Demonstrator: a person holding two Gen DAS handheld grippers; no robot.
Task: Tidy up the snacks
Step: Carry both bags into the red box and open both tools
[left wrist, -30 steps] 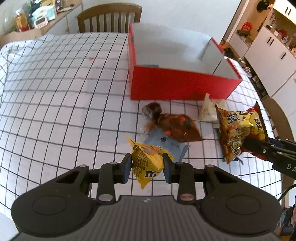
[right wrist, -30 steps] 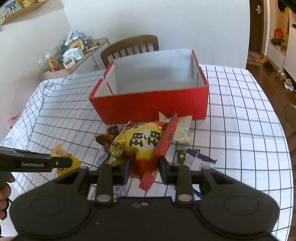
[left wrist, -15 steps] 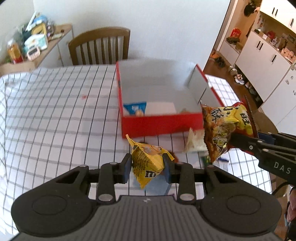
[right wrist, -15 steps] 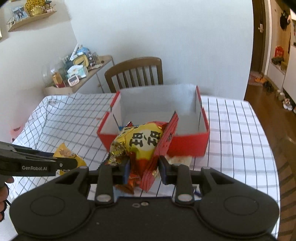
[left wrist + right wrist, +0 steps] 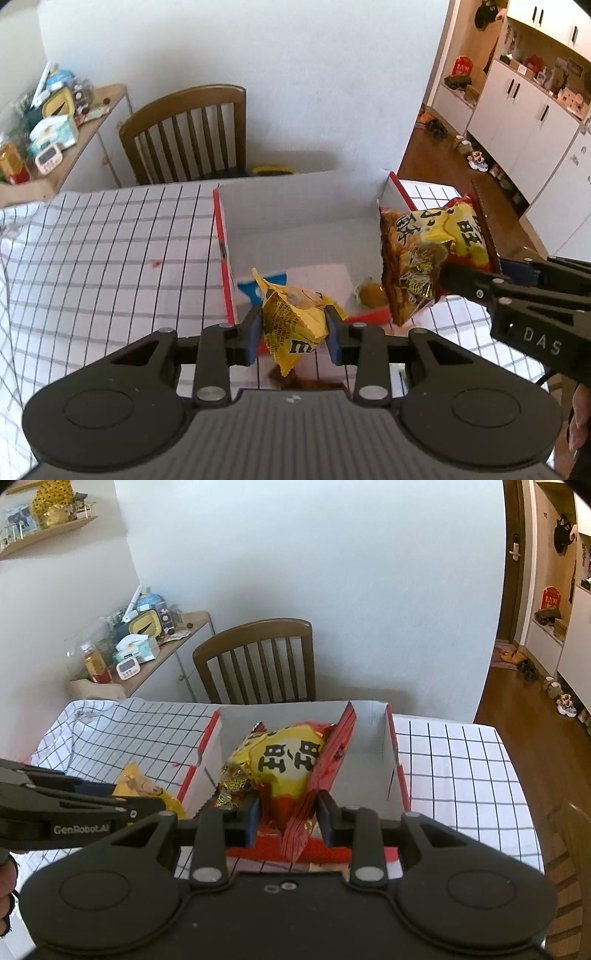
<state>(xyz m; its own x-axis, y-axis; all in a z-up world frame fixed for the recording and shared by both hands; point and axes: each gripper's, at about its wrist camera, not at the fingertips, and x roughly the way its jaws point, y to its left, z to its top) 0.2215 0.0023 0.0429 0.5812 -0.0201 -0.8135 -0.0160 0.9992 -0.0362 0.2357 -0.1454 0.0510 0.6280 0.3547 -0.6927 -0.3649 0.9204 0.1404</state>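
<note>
The left gripper (image 5: pixel 294 334) is pinching a yellow candy bag (image 5: pixel 291 317) between its closed-in fingers, holding it by the lower half so that the crumpled top is sticking up and away from the camera and a tail is hanging below the pads. The bag's long axis is running roughly upright, leaning slightly left at the top. It is hanging in the air at the near left corner of the red box (image 5: pixel 226 258), above the box's front wall.

The right gripper (image 5: pixel 289 814) is likewise clamping a red-and-yellow snack bag (image 5: pixel 284 760), gripping its bottom corner. This bag's long axis is pointing forward and up along the fingers, its red sealed edge turned to the right, and it is hovering over the box's open interior.

Inside the box a blue-and-white packet (image 5: pixel 258 286) and a small brown-yellow snack (image 5: pixel 371 293) are lying on the floor. A brown wrapper (image 5: pixel 306 384) is lying on the checked tabletop (image 5: pixel 110 258) below the left gripper.

The risks, as I judge them: the yellow bag is sitting close to the box's front rim, so a release here could be dropping it on the wall or outside. The big bag is being held only by a corner, so it could be slipping or swinging, and with the two grippers working near each other they could be colliding.
</note>
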